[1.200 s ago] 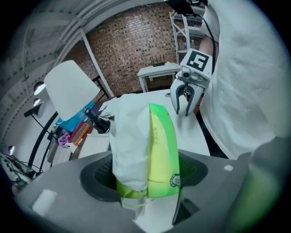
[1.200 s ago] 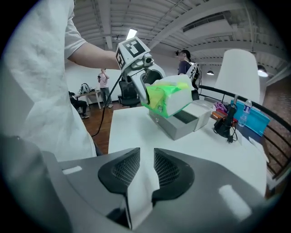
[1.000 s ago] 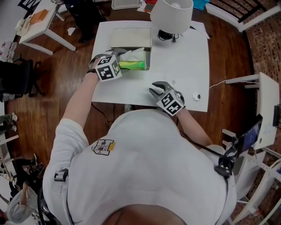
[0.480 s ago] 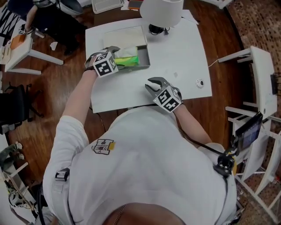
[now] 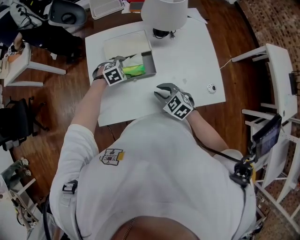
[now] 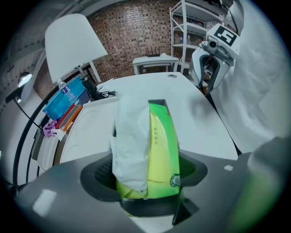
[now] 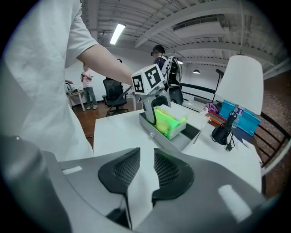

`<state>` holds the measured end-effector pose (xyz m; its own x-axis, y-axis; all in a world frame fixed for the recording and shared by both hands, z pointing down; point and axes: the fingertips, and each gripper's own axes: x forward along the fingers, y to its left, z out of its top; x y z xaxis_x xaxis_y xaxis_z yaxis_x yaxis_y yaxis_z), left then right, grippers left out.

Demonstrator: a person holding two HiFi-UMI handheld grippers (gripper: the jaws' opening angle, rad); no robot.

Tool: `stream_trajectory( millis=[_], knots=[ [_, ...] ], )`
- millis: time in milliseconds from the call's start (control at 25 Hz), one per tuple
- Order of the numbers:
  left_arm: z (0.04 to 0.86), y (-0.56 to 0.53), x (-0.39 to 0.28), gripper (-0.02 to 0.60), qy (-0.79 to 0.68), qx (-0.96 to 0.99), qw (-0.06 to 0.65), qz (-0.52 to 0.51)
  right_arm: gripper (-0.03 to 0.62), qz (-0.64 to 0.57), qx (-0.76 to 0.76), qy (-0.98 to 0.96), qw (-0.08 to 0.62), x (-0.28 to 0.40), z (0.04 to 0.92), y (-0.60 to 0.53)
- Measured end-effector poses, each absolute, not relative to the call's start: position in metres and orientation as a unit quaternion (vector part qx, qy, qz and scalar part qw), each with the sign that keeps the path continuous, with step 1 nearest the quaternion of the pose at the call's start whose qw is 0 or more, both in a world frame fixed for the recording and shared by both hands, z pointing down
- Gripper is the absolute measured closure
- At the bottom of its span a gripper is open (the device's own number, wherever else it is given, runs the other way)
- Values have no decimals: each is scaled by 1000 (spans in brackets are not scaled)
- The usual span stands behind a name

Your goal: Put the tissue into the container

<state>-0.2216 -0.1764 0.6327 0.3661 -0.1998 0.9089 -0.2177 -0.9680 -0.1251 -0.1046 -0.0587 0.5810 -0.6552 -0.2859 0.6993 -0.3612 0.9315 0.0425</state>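
Observation:
A green tissue pack point(image 6: 157, 150) with a white tissue point(image 6: 129, 141) sticking out of it is clamped between the pads of my left gripper point(image 6: 145, 176). In the head view the left gripper point(image 5: 122, 65) holds the pack point(image 5: 135, 70) inside the near end of the grey container point(image 5: 150, 62) on the white table point(image 5: 187, 56). The right gripper view shows the pack point(image 7: 169, 119) standing in the container point(image 7: 182, 140). My right gripper point(image 5: 162, 90) hovers near the table's front edge, apart from the container. Its jaws point(image 7: 146, 170) stand a narrow gap apart with nothing between them.
A white lamp point(image 5: 164, 10) stands at the table's far edge behind the container. A small round object point(image 5: 211, 87) lies at the table's right. A white side table point(image 5: 276, 70) stands to the right, and chairs and people are further off in the room.
The head view has swung round. The left gripper still holds the pack at the container's near end, and the right gripper stays at the front edge.

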Motion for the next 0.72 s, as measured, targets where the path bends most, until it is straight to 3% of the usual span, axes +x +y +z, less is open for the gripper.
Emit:
stream_trajectory(
  millis=[320, 720],
  knots=[
    [669, -179, -227, 245, -123, 815, 46, 565, 503, 62, 167, -907, 382, -92, 590, -54],
    [669, -176, -225, 245, -116, 818, 42, 562, 505, 67, 159, -910, 377, -90, 594, -53]
  ],
)
